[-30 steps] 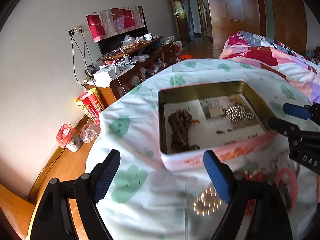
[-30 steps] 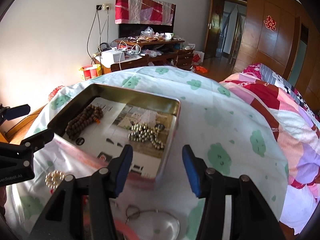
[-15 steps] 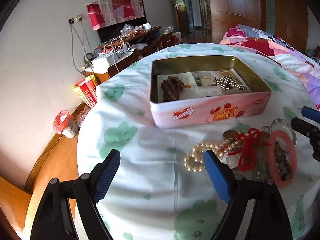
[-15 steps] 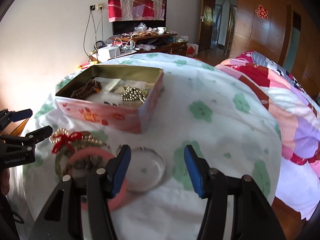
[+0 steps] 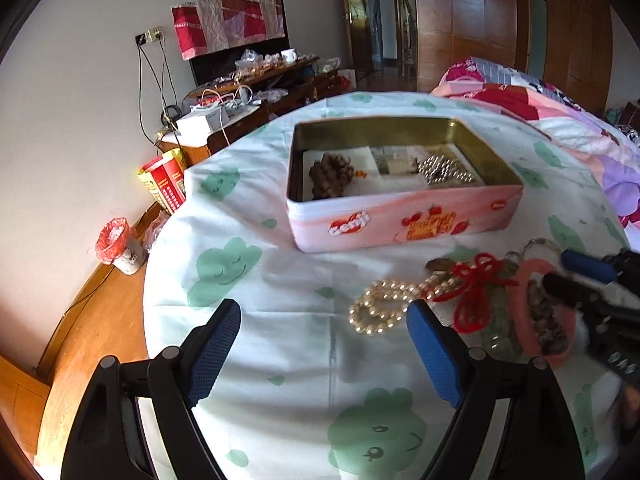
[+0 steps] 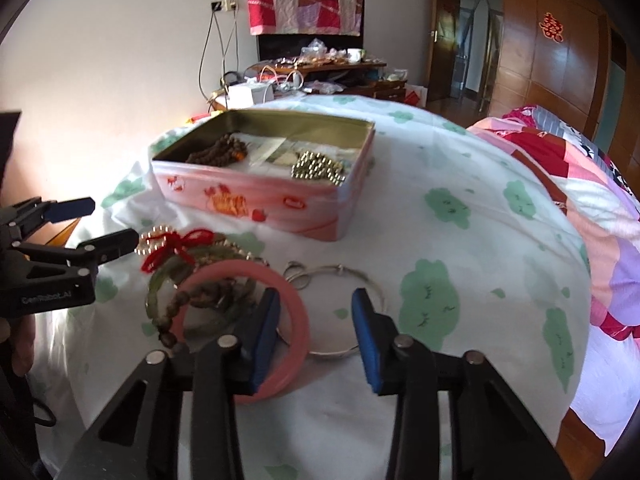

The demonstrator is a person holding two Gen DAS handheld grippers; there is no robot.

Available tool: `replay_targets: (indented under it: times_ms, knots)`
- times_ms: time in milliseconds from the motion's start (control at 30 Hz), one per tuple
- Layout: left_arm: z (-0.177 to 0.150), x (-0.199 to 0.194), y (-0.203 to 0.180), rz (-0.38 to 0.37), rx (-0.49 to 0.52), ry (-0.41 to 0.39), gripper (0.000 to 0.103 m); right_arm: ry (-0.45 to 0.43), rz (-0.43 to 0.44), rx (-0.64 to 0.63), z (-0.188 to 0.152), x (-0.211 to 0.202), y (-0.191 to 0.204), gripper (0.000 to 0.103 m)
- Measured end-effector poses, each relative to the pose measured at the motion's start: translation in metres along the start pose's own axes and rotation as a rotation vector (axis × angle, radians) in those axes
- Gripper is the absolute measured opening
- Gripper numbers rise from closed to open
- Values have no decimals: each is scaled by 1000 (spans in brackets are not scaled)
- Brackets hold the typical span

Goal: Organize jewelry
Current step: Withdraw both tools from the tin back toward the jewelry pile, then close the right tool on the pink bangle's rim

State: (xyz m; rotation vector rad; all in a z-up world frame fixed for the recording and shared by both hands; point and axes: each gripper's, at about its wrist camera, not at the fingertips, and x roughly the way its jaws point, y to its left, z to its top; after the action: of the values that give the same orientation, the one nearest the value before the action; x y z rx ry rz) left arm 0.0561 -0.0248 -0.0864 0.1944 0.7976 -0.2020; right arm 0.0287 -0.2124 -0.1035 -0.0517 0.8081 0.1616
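A pink tin box [image 5: 404, 220] [image 6: 260, 200] stands open on the table and holds brown wooden beads [image 5: 332, 174] [image 6: 222, 150] and a metal bead string [image 5: 446, 170] [image 6: 318, 168]. In front of it lies a heap: a pearl string [image 5: 380, 306], a red cord knot [image 5: 476, 284] [image 6: 176, 246], a green bangle [image 6: 156, 300], a pink bangle [image 6: 296, 320] [image 5: 552, 320] and a thin silver bangle [image 6: 340, 312]. My left gripper [image 5: 324, 334] is open and empty, just left of the pearls. My right gripper [image 6: 314, 320] is open, low over the pink and silver bangles.
The round table wears a white cloth with green prints [image 5: 248, 360]. A bed with a patchwork quilt [image 6: 580, 184] lies to the right. A cluttered wooden cabinet [image 5: 256, 96] stands by the far wall. A red box [image 5: 164, 184] and small bin [image 5: 118, 246] sit on the floor.
Both grippers have pulled back from over the tin and come down toward the heap of jewelry in front of it. Both stayed open and empty.
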Motion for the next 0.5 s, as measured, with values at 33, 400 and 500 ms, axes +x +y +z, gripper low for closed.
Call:
replay_targets:
  times_ms: [33, 400, 500]
  knots:
    - [1, -4, 0, -6, -4, -13, 85, 6, 4, -2, -2, 2, 1, 36]
    - [11, -21, -28, -95, 52, -68, 85, 1, 16, -17, -7, 2, 5, 13]
    - [12, -16, -38, -107, 71, -61, 85, -2, 11, -22, -7, 1, 5, 13]
